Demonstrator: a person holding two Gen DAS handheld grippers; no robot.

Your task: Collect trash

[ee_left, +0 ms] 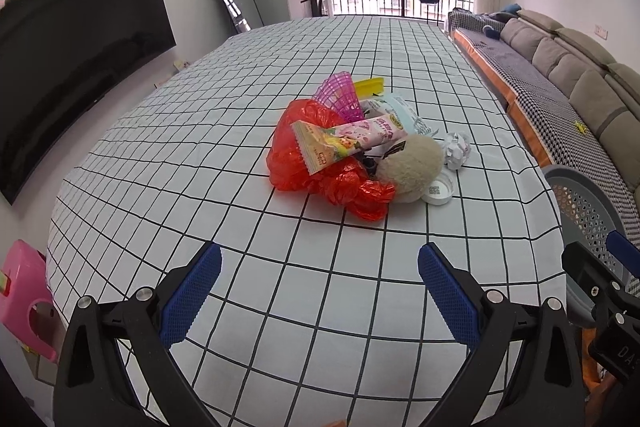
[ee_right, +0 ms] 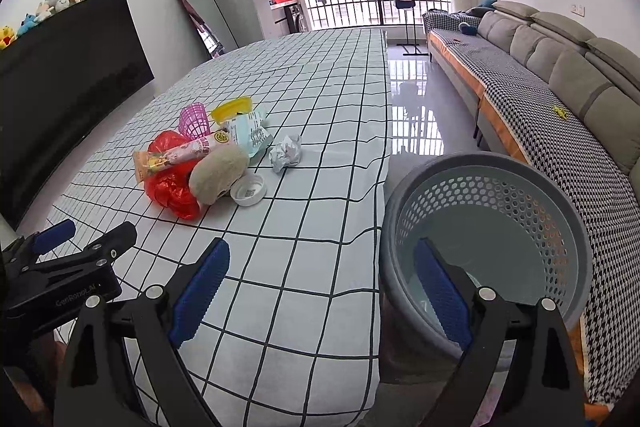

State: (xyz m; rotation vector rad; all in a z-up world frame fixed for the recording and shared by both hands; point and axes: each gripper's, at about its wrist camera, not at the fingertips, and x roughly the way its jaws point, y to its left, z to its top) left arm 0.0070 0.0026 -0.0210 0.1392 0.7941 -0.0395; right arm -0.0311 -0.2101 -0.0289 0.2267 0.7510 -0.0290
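A pile of trash lies mid-table: a red plastic bag [ee_left: 320,167] [ee_right: 172,187], snack wrappers [ee_left: 344,143] [ee_right: 180,155], a pink mesh cup [ee_left: 340,93] [ee_right: 195,121], a yellow piece [ee_left: 370,85] [ee_right: 232,109], a beige fuzzy lump [ee_left: 412,163] [ee_right: 218,173], a white lid [ee_left: 440,189] [ee_right: 249,190] and a crumpled paper ball [ee_left: 456,147] [ee_right: 286,151]. A grey perforated bin [ee_right: 488,247] [ee_left: 580,203] stands off the table's right edge. My left gripper [ee_left: 320,291] is open and empty, short of the pile. My right gripper [ee_right: 322,287] is open and empty, over the table edge and bin rim.
The table wears a white checked cloth [ee_left: 280,267] [ee_right: 300,187]. A grey sofa [ee_right: 560,75] runs along the right, a black TV [ee_left: 72,39] on the left wall. A pink stool [ee_left: 24,295] stands at the left. Shiny floor [ee_right: 416,107] lies between table and sofa.
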